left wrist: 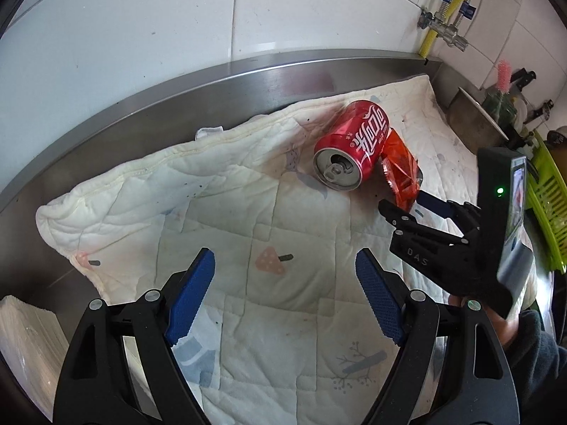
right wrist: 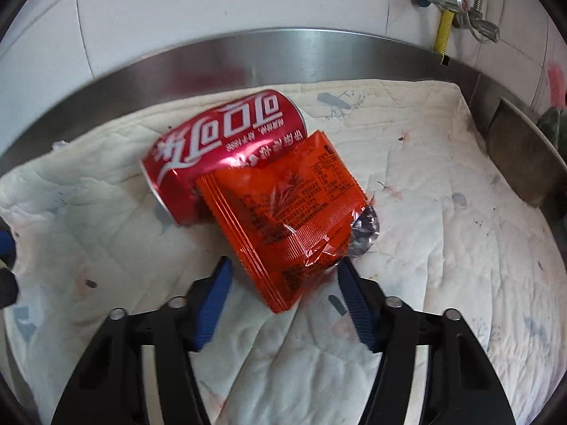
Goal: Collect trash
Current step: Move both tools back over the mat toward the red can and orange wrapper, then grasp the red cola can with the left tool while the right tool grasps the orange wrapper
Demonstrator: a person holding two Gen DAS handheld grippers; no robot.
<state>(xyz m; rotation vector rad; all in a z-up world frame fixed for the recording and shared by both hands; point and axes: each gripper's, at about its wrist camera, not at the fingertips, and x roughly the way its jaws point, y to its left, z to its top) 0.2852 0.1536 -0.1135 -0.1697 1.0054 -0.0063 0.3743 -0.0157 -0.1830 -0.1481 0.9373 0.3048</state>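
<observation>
A dented red cola can [left wrist: 349, 141] [right wrist: 219, 134] lies on its side on a white quilted cloth [left wrist: 248, 212] [right wrist: 425, 248], its open top facing the left wrist camera. An orange snack wrapper [left wrist: 400, 170] [right wrist: 287, 205] leans against the can's right side, with crumpled silver foil at its torn end. My right gripper [right wrist: 283, 265] [left wrist: 407, 205] is open and straddles the wrapper's near corner. Its right pad is at the wrapper's edge and its left pad stands clear. My left gripper [left wrist: 285, 258] is open over bare cloth, in front of the can, with nothing between its fingers.
The cloth covers a steel counter [left wrist: 177, 95] with a raised back edge below a white tiled wall. Yellow and metal pipes [left wrist: 430, 39] run up at the back right. A steel basin [left wrist: 471, 113] and a green basket [left wrist: 545, 205] stand to the right. White folded paper [left wrist: 24, 336] lies at the near left.
</observation>
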